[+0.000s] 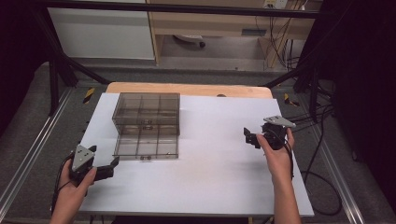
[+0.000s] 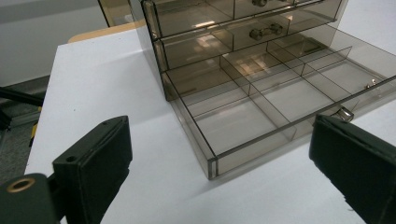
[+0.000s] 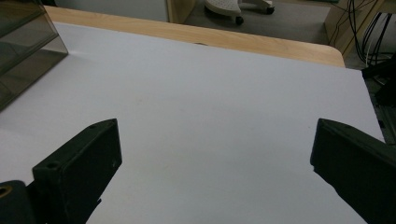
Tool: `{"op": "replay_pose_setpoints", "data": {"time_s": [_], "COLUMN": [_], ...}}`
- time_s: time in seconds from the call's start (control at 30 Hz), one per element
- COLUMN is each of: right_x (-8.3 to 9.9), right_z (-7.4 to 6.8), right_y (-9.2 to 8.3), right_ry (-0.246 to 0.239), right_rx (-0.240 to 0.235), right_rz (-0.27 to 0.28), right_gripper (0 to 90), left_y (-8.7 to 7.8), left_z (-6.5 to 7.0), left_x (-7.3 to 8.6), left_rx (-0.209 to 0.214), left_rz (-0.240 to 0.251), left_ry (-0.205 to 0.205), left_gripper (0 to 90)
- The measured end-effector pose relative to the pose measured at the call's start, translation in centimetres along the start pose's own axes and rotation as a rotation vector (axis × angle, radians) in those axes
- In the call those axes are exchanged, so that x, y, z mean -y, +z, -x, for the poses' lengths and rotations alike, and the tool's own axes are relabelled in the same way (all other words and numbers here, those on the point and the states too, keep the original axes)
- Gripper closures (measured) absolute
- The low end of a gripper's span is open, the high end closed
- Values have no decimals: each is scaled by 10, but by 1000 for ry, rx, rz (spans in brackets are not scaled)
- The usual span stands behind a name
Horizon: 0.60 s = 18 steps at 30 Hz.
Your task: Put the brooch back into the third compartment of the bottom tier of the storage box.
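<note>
A smoky transparent plastic drawer organizer (image 1: 146,125) sits on the white table (image 1: 210,172), bottom drawer (image 2: 261,107) pulled out. The left gripper (image 1: 108,169), wide open and empty, should square up to it; the right gripper (image 1: 251,137) waits open and empty.

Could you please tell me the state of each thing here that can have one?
Drawer cabinet: upright on the table.
Bottom drawer: pulled out, compartments empty.
Upper drawers: pushed in.
Left gripper: open, holding nothing.
Right gripper: open, holding nothing.
</note>
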State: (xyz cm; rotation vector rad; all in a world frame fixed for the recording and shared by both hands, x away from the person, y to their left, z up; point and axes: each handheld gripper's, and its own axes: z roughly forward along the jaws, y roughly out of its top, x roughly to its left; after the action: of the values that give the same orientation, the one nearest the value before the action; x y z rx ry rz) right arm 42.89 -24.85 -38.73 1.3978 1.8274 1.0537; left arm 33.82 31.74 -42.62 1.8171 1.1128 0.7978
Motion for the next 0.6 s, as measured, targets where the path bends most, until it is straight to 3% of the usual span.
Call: {"op": "replay_pose_setpoints", "data": {"time_s": [0.6], "right_x": [27], "right_z": [-6], "right_y": [-4], "right_ry": [2], "right_rx": [-5], "right_rz": [-48], "right_gripper": [39], "left_y": [0], "left_z": [0], "left_x": [0], "left_rx": [4], "left_rz": [-1], "left_ry": [2], "left_gripper": [59]}}
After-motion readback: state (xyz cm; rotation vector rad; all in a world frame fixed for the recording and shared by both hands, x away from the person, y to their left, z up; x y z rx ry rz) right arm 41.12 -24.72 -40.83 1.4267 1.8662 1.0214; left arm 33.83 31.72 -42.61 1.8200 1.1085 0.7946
